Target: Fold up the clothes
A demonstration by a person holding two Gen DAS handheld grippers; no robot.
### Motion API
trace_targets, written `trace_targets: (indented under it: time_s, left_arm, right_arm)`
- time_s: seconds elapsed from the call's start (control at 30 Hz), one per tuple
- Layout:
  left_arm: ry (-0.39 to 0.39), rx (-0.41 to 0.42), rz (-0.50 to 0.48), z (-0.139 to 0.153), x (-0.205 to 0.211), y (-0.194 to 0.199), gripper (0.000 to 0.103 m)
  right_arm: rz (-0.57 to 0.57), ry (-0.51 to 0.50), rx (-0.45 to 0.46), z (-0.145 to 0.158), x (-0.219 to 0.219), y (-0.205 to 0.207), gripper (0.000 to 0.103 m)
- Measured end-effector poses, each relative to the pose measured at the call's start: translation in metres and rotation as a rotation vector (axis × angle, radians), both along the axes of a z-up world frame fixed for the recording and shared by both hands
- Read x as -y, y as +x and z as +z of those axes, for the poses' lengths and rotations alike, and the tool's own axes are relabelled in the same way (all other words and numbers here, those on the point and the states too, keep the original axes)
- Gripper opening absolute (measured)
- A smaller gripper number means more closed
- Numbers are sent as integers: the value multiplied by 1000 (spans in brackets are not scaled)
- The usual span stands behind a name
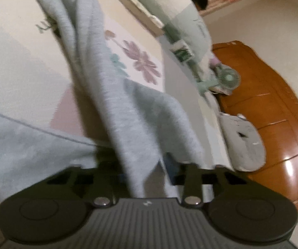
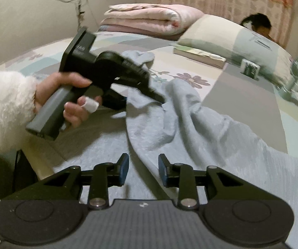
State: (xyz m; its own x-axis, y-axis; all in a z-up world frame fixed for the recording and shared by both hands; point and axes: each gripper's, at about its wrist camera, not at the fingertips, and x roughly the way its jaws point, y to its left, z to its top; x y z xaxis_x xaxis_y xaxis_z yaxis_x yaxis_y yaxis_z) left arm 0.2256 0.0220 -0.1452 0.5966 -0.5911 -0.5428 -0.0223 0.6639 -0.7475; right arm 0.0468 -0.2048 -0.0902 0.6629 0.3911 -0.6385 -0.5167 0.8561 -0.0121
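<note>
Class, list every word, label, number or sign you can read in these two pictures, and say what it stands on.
None can be read as words.
Small white logo on the right gripper: a mark, not letters.
Green box on the bed: print blurred.
Book: cover blurred.
Bedspread: green lettering, blurred.
Left gripper body: white marks too small.

Dim, warm indoor light, source unseen. Left wrist view heavily motion-blurred: grey garment (image 1: 115, 95) ahead of left gripper (image 1: 146, 166) smeared, bedspread (image 1: 24, 41) pattern soft. Bright glare streaks on wooden cabinet (image 1: 273, 124) to right. Right wrist view sharper near right gripper (image 2: 142, 168); other hand-held gripper and hand (image 2: 70, 95) ahead-left blurred. Dark shadow under garment folds. Strong fisheye bending at edges, black vignette in corners, mild colour noise throughout.
</note>
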Motion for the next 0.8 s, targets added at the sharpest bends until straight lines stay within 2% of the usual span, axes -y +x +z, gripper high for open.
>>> trace_targets:
  time_s: [0.1, 0.17, 0.33, 0.57, 0.73, 0.8]
  left_arm:
    - [-1, -40, 3, 1, -4, 3, 8]
    - [55, -29, -8, 13, 2, 2, 4]
    - [137, 110, -8, 57, 12, -14, 3]
    - [354, 319, 1, 116, 35, -61, 3]
    - [447, 426, -3, 142, 47, -104, 3]
    - [489, 437, -10, 147, 51, -118, 3]
  right_arm:
    - [-55, 21, -13, -2, 11, -4, 39]
    - [-80, 32, -16, -2, 19, -8, 40]
    - [-125, 56, -14, 1, 39, -21, 44]
    - [-128, 104, -3, 4, 54, -33, 47]
    - [-114, 105, 10, 7, 60, -46, 49]
    - [-115, 96, 13, 7, 63, -51, 50]
